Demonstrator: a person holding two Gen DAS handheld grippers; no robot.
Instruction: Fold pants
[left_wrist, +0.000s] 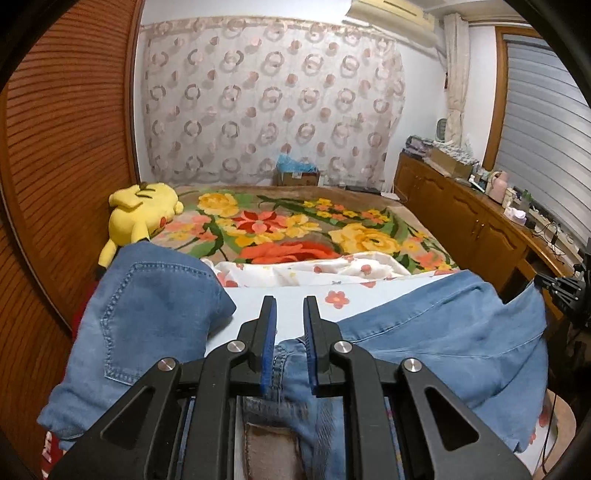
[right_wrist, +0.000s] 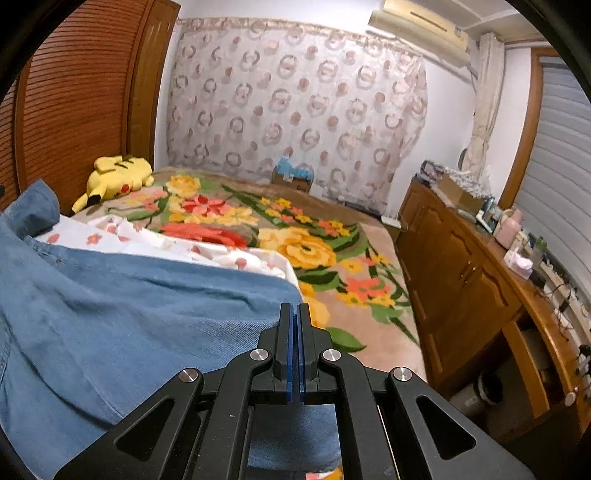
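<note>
While your left tongs (left_wrist: 290, 321) stand parted over the waistband and your right tongs (right_wrist: 295, 325) sit clenched, seemingly on nothing, the pants (left_wrist: 424, 332) sprawl unfolded across the lower frame on the floral sheet (left_wrist: 295, 273): faded blue denim, rumpled, back pocket up at lower left. Folding looks barely begun.

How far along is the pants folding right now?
Early. Done: the jeans lie on the bed, but rumpled, with no neat fold showing. In hand: the left gripper sits open over the waistband; the right gripper is shut at the denim's edge. Left: smoothing and all folds.
</note>
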